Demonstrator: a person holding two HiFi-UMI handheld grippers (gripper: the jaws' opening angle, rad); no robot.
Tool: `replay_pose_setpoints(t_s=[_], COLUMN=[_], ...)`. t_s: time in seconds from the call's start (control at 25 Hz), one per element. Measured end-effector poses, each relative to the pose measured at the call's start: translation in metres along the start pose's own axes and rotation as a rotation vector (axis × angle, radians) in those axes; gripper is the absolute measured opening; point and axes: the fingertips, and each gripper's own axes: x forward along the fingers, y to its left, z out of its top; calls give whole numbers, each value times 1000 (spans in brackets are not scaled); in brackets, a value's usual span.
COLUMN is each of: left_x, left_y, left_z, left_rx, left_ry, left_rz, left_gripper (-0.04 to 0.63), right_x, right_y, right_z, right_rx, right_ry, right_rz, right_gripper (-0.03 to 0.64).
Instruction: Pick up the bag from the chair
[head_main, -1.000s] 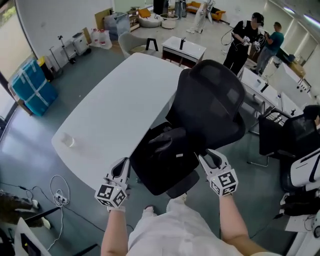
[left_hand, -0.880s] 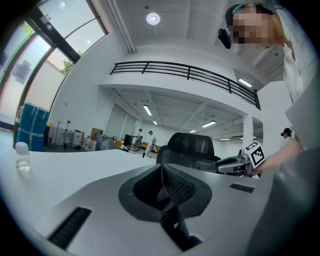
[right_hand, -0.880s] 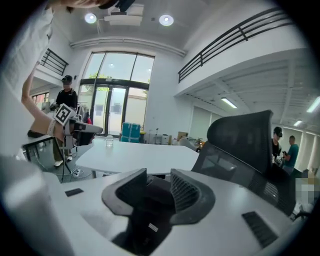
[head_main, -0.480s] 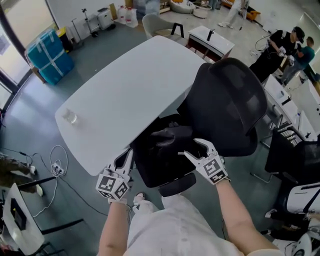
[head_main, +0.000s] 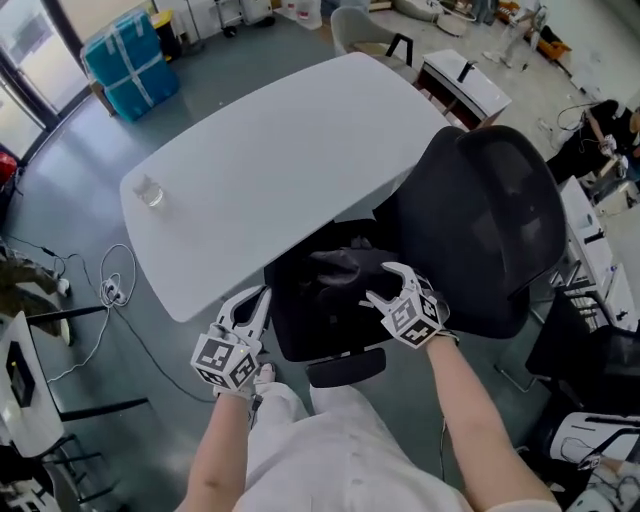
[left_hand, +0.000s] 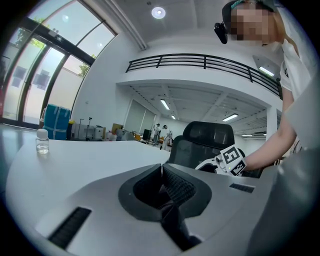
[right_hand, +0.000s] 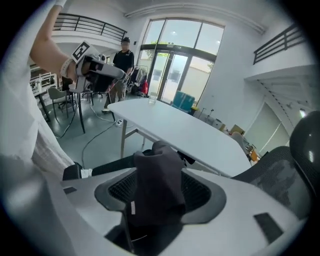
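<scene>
Black bag (head_main: 345, 268) lies slumped on the seat of a black office chair (head_main: 490, 230), roughly mid-frame in the head view, with the mesh backrest rising at about 2 o'clock from it. The seat is tucked against the near edge of a long white table (head_main: 280, 150), which runs off toward 11 o'clock. A small clear bottle (head_main: 150, 190) stands upright near the table's 9 o'clock end, well apart from the chair. The right gripper (head_main: 382, 283) sits at roughly 4 o'clock of the bag, angled down over the seat. Its jaws have just been opening and now stand spread wide. In the right gripper view the dark fabric rises between them (ribbed pad shows bare on either side of the cloth, so no pinch yet). The left gripper (head_main: 255, 298) hangs at about 7 o'clock of the seat, beside the table's near corner and off the chair. Its own view shows the two jaws pressed together at the tips with nothing between them, pointing nearly level across the tabletop toward the chair back. On the grey floor, loose cables (head_main: 115, 290) lie at 9 o'clock from the person. A stack of blue wrapped crates (head_main: 130, 60) stands at 11 o'clock beyond the table.
</scene>
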Motion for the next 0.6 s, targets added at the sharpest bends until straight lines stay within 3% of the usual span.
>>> replay_pose_setpoints(t_s=[0.44, 0.6], left_x=[-1, 2], left_y=[14, 12], left_z=[-6, -8], left_rx=[-11, -15], left_ry=[13, 15], left_rz=[20, 11], left_gripper=[26, 28], right_x=[38, 44], right_y=[-2, -6], right_z=[-13, -18], right_rx=[-198, -209], right_ry=[136, 166], right_rz=[28, 10], right_gripper=[270, 233])
